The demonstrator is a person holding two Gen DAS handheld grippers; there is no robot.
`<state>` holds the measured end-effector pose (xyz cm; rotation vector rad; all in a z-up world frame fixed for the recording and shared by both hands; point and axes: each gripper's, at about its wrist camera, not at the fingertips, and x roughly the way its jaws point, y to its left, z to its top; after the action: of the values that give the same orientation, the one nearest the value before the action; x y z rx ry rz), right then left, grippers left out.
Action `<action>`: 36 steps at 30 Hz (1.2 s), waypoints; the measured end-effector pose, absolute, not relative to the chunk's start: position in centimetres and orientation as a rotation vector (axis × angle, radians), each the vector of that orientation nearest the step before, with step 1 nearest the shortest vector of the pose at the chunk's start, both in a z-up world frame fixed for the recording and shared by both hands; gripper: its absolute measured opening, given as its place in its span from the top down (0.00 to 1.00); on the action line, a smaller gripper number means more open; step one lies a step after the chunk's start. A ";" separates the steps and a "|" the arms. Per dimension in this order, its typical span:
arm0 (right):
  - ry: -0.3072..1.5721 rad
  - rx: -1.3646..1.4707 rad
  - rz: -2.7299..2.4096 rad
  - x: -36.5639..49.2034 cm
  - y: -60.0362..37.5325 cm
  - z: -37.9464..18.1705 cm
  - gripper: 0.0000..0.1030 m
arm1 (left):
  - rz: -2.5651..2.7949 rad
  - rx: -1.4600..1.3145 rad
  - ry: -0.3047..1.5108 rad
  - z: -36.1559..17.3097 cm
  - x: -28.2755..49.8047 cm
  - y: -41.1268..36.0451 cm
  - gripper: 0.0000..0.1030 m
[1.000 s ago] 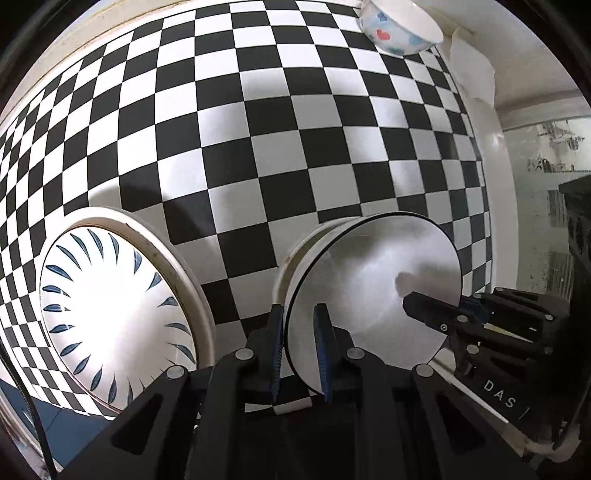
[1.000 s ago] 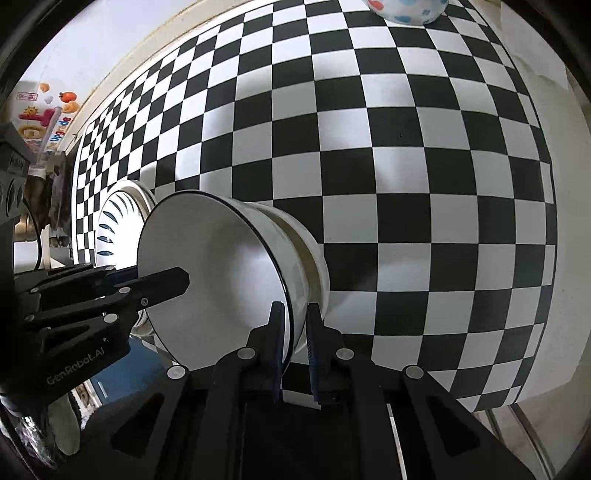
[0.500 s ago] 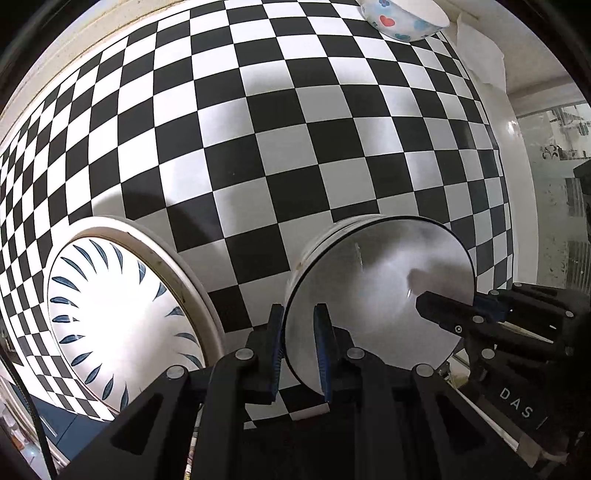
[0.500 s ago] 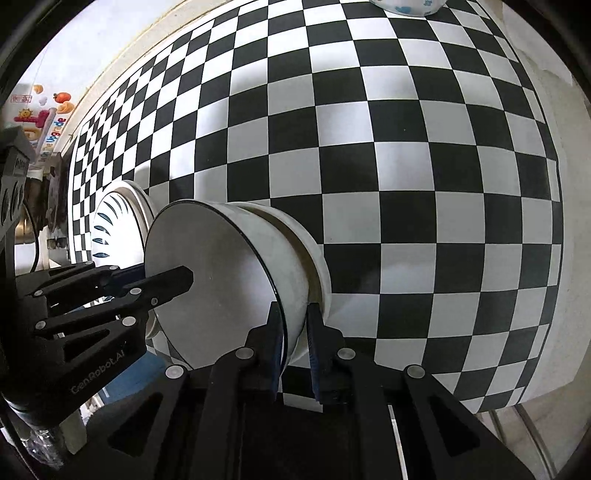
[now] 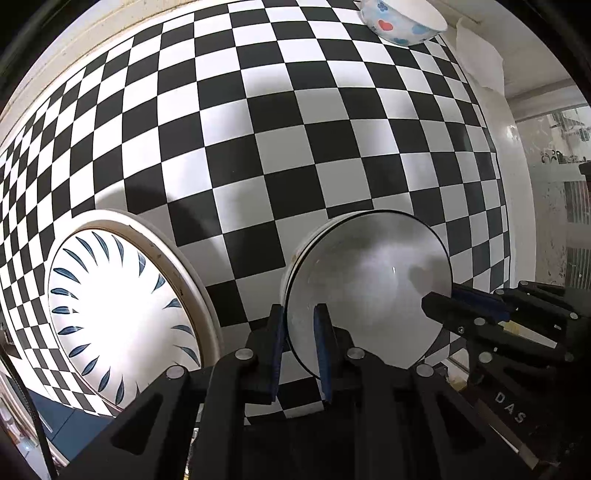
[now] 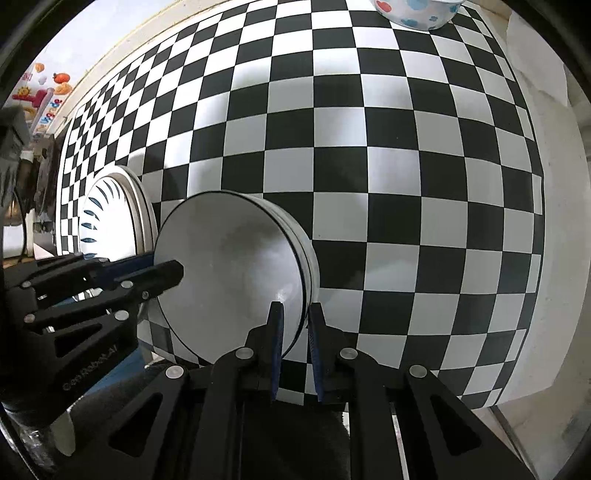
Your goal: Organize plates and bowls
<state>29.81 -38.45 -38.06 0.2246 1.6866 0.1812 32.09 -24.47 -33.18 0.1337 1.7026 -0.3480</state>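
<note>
White bowl [image 5: 369,291]: a plain white bowl with a thin dark rim line, held between both grippers above the near part of the bench, its inside facing the cameras. A second white rim shows right behind it, so it may be two bowls nested; you cannot tell for sure.

Left gripper [image 5: 298,347]: your left fingers pinch the bowl's rim on its near-left edge, one finger inside the wall and one outside.

Right gripper [image 6: 295,343]: your right fingers pinch the rim on the opposite side, likewise one inside and one outside.

Leaf-pattern plate [image 5: 122,317]: a large plate with blue leaf strokes and a cream rim, lying on the bench just left of the bowl and near your edge.

Heart-print bowl [image 5: 402,20]: a pale bowl with red and blue hearts, well apart at the far edge.

Bench [image 5: 280,155]: covered in a black and white chequered cloth, bare between the near and far dishes.

Step in hand, as judged: carrying the white bowl to where it belongs, probably toward the other bowl.

How to do it well: keep both grips equally firm and move the two grippers as one, so the rim is neither twisted nor pulled apart. Hold the bowl level, clear the plate's rim, and lower it until it rests before either grip lets go.

Risk: glazed rims are slippery; a loosened side may let the bowl swing.
</note>
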 end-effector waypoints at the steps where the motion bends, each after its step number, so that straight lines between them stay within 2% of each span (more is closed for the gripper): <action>1: 1.687 0.221 0.181 29.8 -38.4 -38.1 0.84 | -0.347 0.128 1.706 -33.2 32.1 -24.4 0.86; 10: 1.693 0.280 0.190 30.0 -39.4 -38.2 0.84 | -0.339 0.109 1.707 -32.5 32.2 -23.9 0.86; 16: 1.666 0.343 0.174 31.2 -42.1 -36.9 0.84 | -0.310 0.105 1.625 -29.1 33.8 -23.4 0.85; 17: 1.660 0.366 0.167 31.8 -43.0 -36.6 0.81 | -0.310 0.101 1.609 -28.6 34.4 -23.4 0.84; 18: 1.650 0.385 0.158 32.4 -43.8 -36.3 0.78 | -0.306 0.093 1.582 -27.9 35.4 -23.6 0.79; 20: 1.616 0.408 0.138 34.0 -45.4 -35.6 0.61 | -0.292 0.084 1.537 -27.0 37.4 -24.0 0.77; 21: 1.588 0.423 0.121 35.0 -46.3 -35.1 0.59 | -0.288 0.073 1.522 -26.8 38.9 -24.4 0.77; 27: 1.449 0.492 0.017 41.8 -52.1 -33.6 0.58 | -0.316 -0.007 1.509 -26.9 47.0 -27.9 0.77; 36: 1.439 0.664 -0.075 51.5 -58.8 -37.9 0.58 | -0.413 -0.125 1.649 -32.1 57.0 -35.2 0.77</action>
<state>51.51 -58.79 -37.92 0.6644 1.4389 -0.0745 57.04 -35.24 -32.06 -0.1250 1.6494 -0.4129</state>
